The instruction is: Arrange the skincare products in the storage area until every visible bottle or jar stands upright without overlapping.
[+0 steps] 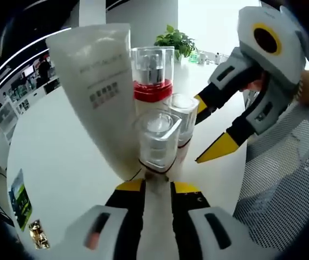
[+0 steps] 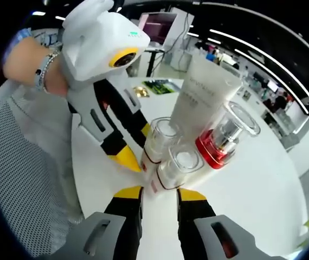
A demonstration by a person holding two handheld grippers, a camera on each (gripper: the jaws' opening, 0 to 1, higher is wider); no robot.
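At centre frame in both views we see the white tube [image 1: 97, 86], red-collared bottle [image 1: 152, 76] and two clear-capped bottles [image 1: 157, 138] clustered upright on the white table [image 1: 62, 162]; hard, slick, tippy, best gripped low; left gripper [image 1: 157, 187] jaws hug a bottle's base, clamped or not we cannot tell; right gripper [image 1: 206, 132] angles in, jaws apart.
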